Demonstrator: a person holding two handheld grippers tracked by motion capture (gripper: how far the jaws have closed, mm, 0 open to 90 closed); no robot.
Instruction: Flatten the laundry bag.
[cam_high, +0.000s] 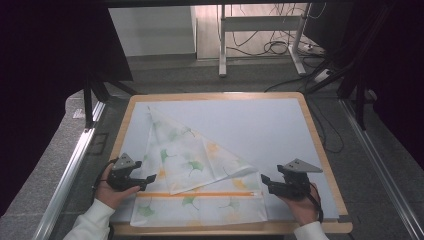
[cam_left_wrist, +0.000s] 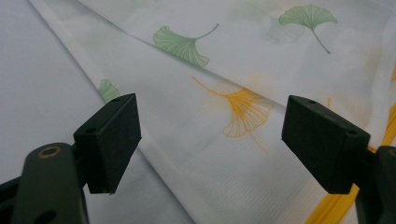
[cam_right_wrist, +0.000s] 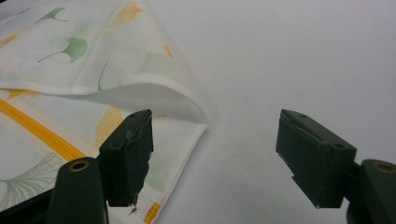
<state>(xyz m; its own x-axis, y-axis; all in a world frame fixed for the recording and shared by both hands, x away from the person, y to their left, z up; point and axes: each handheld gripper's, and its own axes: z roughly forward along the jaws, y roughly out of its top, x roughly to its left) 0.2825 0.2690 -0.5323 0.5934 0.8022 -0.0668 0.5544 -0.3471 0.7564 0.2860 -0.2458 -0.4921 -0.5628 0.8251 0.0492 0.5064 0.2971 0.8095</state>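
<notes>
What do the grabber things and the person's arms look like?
Each hand-held gripper, left and right, is black, with two blocky black jaws and brass-coloured rivets at the jaw bases. A grey three-cornered plate sits on top of each. A black cable trails by the right wrist. The person wears white sleeves.

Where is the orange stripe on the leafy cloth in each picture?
High view: the orange stripe runs across the cloth near the table's front edge, between the two grippers.
Left gripper view: the orange stripe is at bottom right, beside the right jaw.
Right gripper view: the orange stripe slants at lower left, behind the left jaw.
Shared landmark: the folded-over flap above the stripe.
</notes>
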